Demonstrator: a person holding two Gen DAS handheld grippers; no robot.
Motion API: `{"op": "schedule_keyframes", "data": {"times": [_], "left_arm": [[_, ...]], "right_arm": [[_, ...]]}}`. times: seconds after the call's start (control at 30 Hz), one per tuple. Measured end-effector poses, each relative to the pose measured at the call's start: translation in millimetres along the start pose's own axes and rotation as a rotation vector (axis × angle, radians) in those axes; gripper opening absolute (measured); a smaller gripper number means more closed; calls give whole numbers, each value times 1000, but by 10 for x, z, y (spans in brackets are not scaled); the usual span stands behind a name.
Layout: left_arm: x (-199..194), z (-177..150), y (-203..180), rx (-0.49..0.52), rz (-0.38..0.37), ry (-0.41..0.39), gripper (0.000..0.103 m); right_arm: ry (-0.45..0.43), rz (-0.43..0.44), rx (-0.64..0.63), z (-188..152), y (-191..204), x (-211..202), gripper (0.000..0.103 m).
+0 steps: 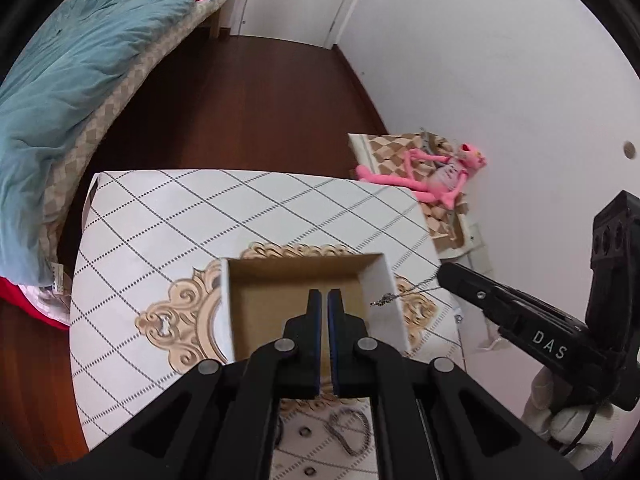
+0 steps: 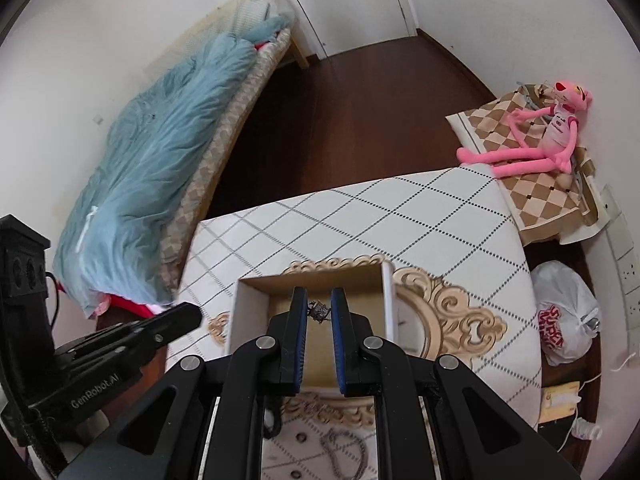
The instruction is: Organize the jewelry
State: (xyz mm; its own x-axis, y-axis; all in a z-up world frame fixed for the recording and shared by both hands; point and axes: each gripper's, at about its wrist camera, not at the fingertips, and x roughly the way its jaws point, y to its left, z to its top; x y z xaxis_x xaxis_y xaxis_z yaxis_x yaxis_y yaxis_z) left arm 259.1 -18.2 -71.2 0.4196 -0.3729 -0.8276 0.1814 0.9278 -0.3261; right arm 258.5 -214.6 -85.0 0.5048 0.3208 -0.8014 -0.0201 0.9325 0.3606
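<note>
1. Readable writing: "DAS" in white on the right gripper (image 1: 440, 280) body at the right of the left wrist view; "GenRobot.AI" on the left gripper (image 2: 192, 314) body at lower left of the right wrist view. Red lettering on a white plastic bag (image 2: 568, 312) at right, not fully legible.
2. Open cardboard box (image 1: 308, 264), white outside and brown inside, centre frame on the patterned tablecloth (image 1: 168, 216); nothing visible on its floor.
3. Right gripper: blue pads a small gap apart, pinching a silver chain (image 1: 404, 294), knotted end dangling over the box's right wall.
4. Left gripper: clenched almost together above the box, a sliver of gap, nothing between the pads.
5. Second silver necklace (image 1: 348, 432) looped on the cloth at bottom centre, near side of the box.
6. Pink plush toy (image 2: 536, 136) on a checkered cushion, upper right.
</note>
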Motion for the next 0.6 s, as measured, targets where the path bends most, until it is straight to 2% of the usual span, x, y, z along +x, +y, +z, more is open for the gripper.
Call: {"op": "schedule_keyframes", "data": {"times": [0.03, 0.1, 0.2, 0.27, 0.3, 0.33, 0.37, 0.5, 0.6], "left_arm": [[-27, 0, 2, 7, 13, -12, 1], [-110, -68, -49, 55, 92, -46, 3], [-188, -291, -161, 123, 170, -96, 8], [-144, -467, -216, 142, 218, -81, 22], [-112, -563, -233, 149, 235, -71, 55], [-67, -667, -249, 150, 256, -61, 92], [-31, -759, -261, 152, 271, -60, 98], [186, -1115, -332, 177, 329, -12, 98], [371, -1290, -326, 127, 295, 64, 98]], "right_arm": [[-1, -6, -3, 14, -14, 22, 12], [-9, -6, -11, -7, -35, -11, 12], [-27, -3, -12, -133, -114, -126, 12], [-38, 0, 2, -280, -188, -216, 12], [-43, 0, 10, -363, -226, -263, 12], [-54, -6, 21, -470, -270, -323, 12], [-61, -13, 27, -545, -297, -368, 12], [-90, -36, 75, -915, -441, -575, 12], [-92, -65, 105, -1177, -573, -679, 12]]}}
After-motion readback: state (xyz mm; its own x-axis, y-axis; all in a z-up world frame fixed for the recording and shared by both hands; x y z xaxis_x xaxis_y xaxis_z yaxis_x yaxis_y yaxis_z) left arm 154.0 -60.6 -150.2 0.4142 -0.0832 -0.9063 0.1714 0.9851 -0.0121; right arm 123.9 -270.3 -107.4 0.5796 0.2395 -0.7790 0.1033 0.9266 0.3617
